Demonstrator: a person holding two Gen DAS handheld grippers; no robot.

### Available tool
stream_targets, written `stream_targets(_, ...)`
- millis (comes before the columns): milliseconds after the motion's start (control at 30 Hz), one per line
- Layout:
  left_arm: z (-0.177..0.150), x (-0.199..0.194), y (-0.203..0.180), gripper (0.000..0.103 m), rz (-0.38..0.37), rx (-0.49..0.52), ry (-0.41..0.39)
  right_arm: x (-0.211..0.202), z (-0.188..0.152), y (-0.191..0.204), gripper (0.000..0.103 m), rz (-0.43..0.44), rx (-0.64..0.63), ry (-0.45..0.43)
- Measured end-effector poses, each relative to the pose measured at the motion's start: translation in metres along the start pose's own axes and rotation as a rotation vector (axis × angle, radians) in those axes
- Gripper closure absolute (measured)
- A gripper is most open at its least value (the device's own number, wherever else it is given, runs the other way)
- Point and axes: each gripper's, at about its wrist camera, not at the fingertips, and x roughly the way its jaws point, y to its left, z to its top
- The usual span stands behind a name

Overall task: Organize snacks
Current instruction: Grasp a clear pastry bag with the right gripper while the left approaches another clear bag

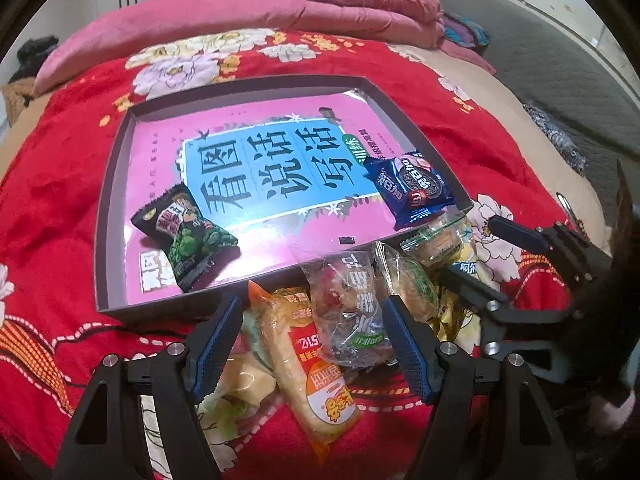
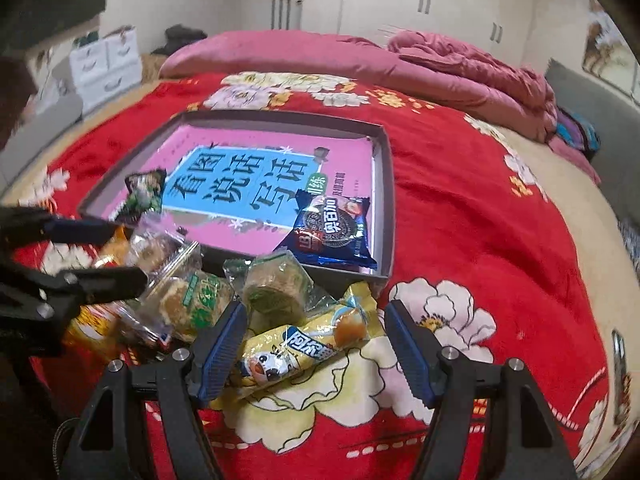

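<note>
Left gripper [image 1: 314, 344]: fingers apart, around clear-wrapped pastry [image 1: 348, 312]; may also catch orange-wrapped roll [image 1: 308, 364] lying just beside.
Right gripper [image 2: 316, 346]: fingers apart, over yellow cake roll [image 2: 304, 350]; slippery wrapper, could slide out.
Snack pile: crowded, touching near wall of shallow box [image 1: 108, 216]; could scatter if pushed.
Inside box: green pea packet [image 1: 186, 236], blue cookie packet [image 2: 332, 232]; soft red blanket [image 2: 480, 208], box could tilt.
</note>
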Motion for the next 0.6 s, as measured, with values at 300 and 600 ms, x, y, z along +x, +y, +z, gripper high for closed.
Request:
stream_targets(300,0.004,0.010,0.002,0.030,-0.016,-0.044,0.049,0.014,0.003,0.018,0.039,-0.056,-0.128,-0.014)
stream_targets(600,0.007,0.015,-0.003,0.037,0.001,-0.037,0.064,0.020,0.001,0.015,0.060,0.028,-0.090,-0.038)
